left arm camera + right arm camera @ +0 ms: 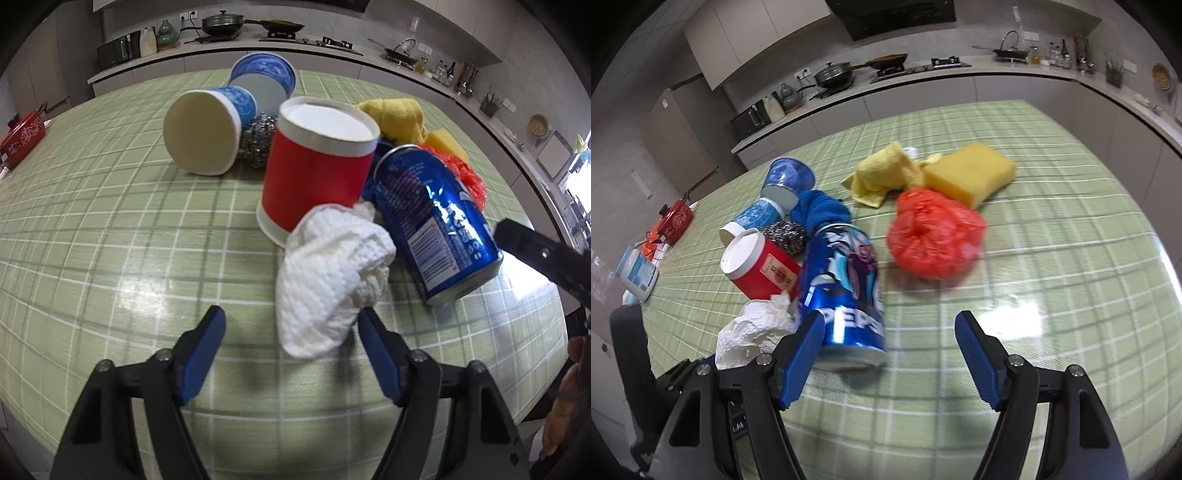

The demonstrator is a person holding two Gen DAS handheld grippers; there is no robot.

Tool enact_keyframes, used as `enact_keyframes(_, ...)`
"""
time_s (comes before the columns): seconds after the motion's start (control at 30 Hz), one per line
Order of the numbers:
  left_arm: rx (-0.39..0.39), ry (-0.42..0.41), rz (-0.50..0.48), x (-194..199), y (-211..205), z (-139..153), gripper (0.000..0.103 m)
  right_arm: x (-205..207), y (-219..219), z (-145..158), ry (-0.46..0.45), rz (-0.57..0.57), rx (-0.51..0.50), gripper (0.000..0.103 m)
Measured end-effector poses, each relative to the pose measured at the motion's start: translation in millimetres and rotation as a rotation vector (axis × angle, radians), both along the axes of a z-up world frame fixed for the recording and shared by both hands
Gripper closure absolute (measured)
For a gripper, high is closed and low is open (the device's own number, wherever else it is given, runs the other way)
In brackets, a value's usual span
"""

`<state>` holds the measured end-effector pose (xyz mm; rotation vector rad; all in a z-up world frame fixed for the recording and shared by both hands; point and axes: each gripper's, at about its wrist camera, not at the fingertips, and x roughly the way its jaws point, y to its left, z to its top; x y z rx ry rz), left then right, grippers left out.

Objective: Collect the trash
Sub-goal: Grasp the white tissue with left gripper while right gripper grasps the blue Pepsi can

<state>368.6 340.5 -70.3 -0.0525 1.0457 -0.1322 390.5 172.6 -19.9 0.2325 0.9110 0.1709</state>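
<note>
A pile of trash lies on the green checked table (110, 229). A crumpled white paper towel (332, 273) lies just ahead of my open left gripper (291, 321), against its right finger. A blue Pepsi can (436, 218) lies on its side beside a red paper cup (317, 177). Two blue paper cups (210, 129) lie behind. In the right wrist view my open right gripper (890, 325) hovers just right of the can (846, 288), the left fingertip at its base. A red plastic bag (934, 232) lies ahead, the towel (753, 328) at left.
A steel scourer (786, 236), blue cloth (820, 210), yellow cloth (882, 177) and yellow sponge (971, 173) lie in the pile. A red pot (676, 221) and white container (637, 273) sit at the table's left edge. Kitchen counters run behind.
</note>
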Motion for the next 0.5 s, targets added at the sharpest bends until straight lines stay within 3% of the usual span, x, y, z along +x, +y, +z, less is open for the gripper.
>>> enact_keyframes(0.4, -0.012, -0.019, -0.016, 11.5, 7.5, 9.1, 0.024, 31.9, 35.9, -16.6, 0.052, 0.063, 0.020, 0.026)
enact_keyframes(0.5, -0.030, -0.029, -0.034, 13.7, 5.0, 9.3, 0.035, 35.7, 36.2, -23.3, 0.071, 0.062, 0.028, 0.026)
